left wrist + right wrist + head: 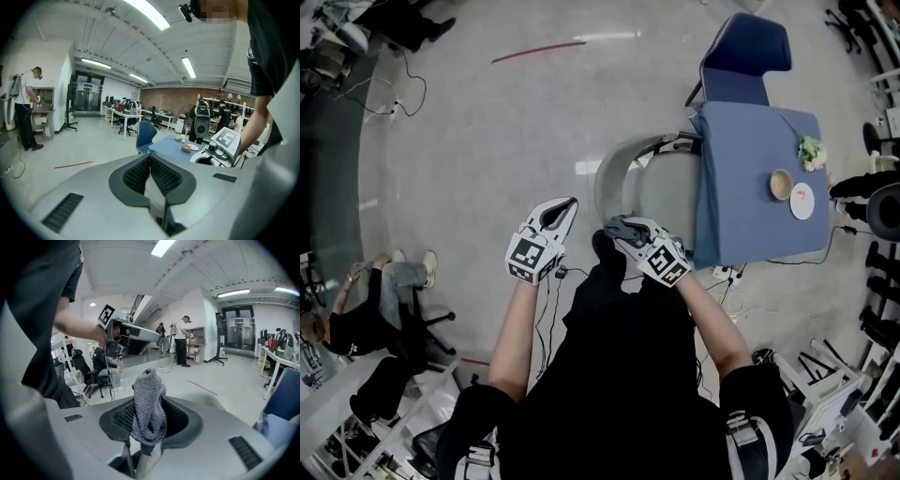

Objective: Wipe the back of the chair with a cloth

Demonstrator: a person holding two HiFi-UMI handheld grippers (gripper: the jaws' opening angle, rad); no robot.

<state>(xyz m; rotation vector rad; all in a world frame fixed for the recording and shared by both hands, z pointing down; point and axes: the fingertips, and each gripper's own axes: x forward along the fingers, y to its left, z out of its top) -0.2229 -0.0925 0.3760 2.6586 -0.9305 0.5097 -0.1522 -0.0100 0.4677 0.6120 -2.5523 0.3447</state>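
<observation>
Floor and chair overhead; close-up, cloth between right tongs.

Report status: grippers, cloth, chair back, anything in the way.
Left gripper shut, empty. Right gripper shut on grey cloth. Grey chair back just ahead, cloth not on it. Nothing seen between them.

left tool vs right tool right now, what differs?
1. Load: the left tool has its jaws pressed together on nothing, while the right tool is clamped on a bunched grey cloth that sticks up past its tips.
2. Aim: in the head view, the left tool angles toward the right tool, and the right tool angles back toward the left tool.

Shared: both are shut and held side by side in front of the person.
</observation>
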